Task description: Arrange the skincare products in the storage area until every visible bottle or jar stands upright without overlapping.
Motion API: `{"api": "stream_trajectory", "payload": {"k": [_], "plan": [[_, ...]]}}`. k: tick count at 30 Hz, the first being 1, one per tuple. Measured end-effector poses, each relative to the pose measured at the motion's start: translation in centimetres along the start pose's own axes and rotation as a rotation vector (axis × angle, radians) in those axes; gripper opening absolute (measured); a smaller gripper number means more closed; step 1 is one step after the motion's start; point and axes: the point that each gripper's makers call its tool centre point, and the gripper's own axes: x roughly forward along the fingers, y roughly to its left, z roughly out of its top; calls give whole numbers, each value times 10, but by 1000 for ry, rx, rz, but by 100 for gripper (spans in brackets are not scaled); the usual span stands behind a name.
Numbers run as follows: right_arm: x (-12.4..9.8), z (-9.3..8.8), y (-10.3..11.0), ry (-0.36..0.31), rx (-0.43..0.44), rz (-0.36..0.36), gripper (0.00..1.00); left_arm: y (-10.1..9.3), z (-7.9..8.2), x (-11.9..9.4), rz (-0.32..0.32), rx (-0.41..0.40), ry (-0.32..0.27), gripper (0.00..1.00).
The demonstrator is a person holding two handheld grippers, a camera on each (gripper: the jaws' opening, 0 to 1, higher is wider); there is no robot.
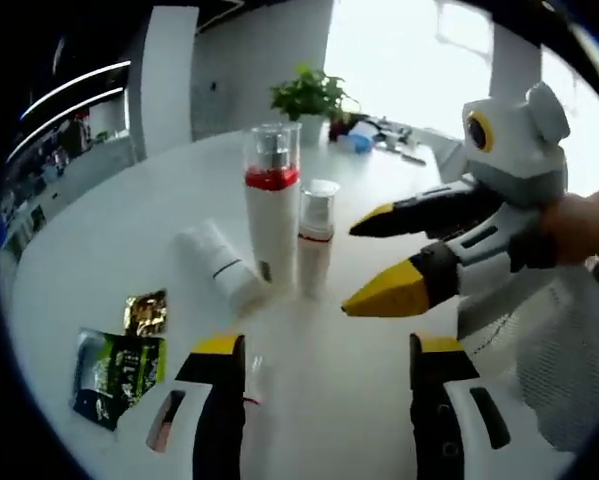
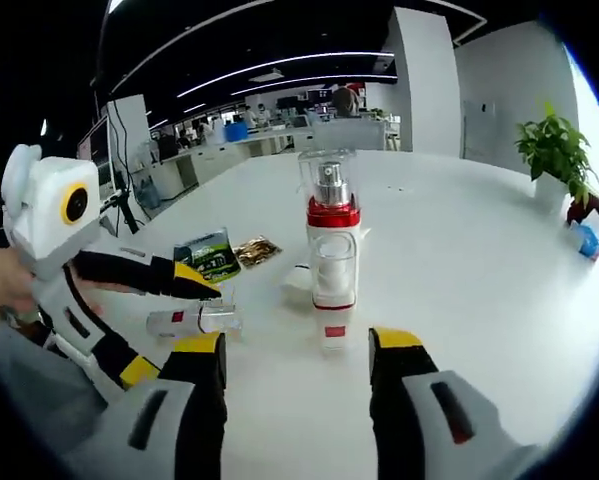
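A tall white bottle (image 1: 272, 200) (image 2: 331, 190) with a red band and clear cap stands upright on the white table (image 1: 339, 340). Right beside it stands a shorter pump bottle (image 1: 317, 235) (image 2: 334, 290). A white tube (image 1: 219, 265) lies on its side to the left of them. A small clear bottle (image 2: 194, 320) (image 1: 253, 375) with a red band lies flat between the jaws of my left gripper (image 1: 329, 350) (image 2: 184, 330), which is open. My right gripper (image 2: 299, 345) (image 1: 351, 265) is open, its jaws just short of the shorter bottle.
A gold sachet (image 1: 144, 312) (image 2: 257, 250) and a green sachet (image 1: 119, 370) (image 2: 209, 255) lie flat near the tube. A potted plant (image 1: 309, 95) (image 2: 554, 150) and a blue item (image 1: 357, 143) sit at the far side. A hand (image 1: 579, 225) holds the right gripper.
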Motion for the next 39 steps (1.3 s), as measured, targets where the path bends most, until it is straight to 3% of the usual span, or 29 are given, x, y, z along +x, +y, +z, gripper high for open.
{"api": "stream_trajectory", "payload": {"k": [11,19,39], "plan": [[-15,-3,5,7,-17,71,78,8,-14,-40,74,-155,-21,80],[-31,3,8,-17,-43,119,86,9,-26,-70,119,-219,-32,88],[-57,1,20,-30,-72,200,99,7,-60,-134,260,-357,-63,97]]}}
